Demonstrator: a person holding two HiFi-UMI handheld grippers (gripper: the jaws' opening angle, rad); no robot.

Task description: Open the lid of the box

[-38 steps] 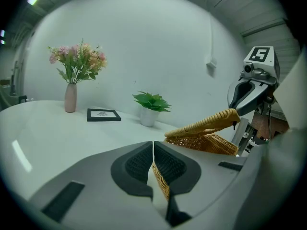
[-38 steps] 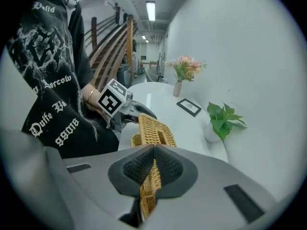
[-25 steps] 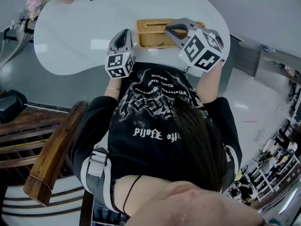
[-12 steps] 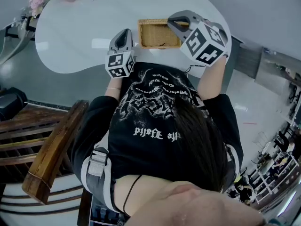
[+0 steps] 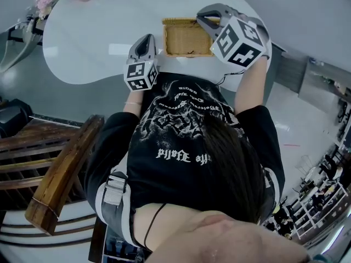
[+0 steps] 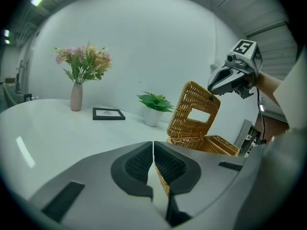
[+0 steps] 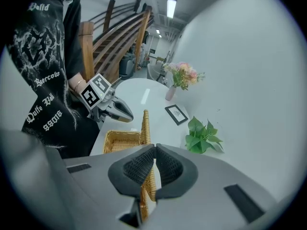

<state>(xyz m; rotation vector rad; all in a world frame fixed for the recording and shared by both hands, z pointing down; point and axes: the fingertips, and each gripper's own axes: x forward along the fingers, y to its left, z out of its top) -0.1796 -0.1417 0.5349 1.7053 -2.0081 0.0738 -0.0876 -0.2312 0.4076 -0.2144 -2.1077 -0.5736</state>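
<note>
The wicker box [image 5: 186, 38] stands open near the front edge of the white table [image 5: 93, 37]. Its lid [image 6: 195, 110] is raised almost upright; in the right gripper view the lid [image 7: 145, 128] shows edge-on above the box [image 7: 121, 142]. My right gripper [image 5: 208, 19] is shut on the lid's free edge, as the left gripper view shows of the right gripper [image 6: 229, 78]. My left gripper [image 5: 144, 44] hovers just left of the box, jaws shut with nothing between them. From the right gripper view the left gripper [image 7: 114, 108] stays apart from the box.
At the back of the table stand a vase of flowers [image 6: 76, 97], a small picture frame [image 6: 108, 113] and a potted plant [image 6: 153, 110]. A wooden chair [image 5: 55, 169] is behind the person's left side. The table edge runs close to the box.
My right gripper has moved right and away with the lid, swinging it further open so the whole inside of the box shows. The left gripper has stayed put.
</note>
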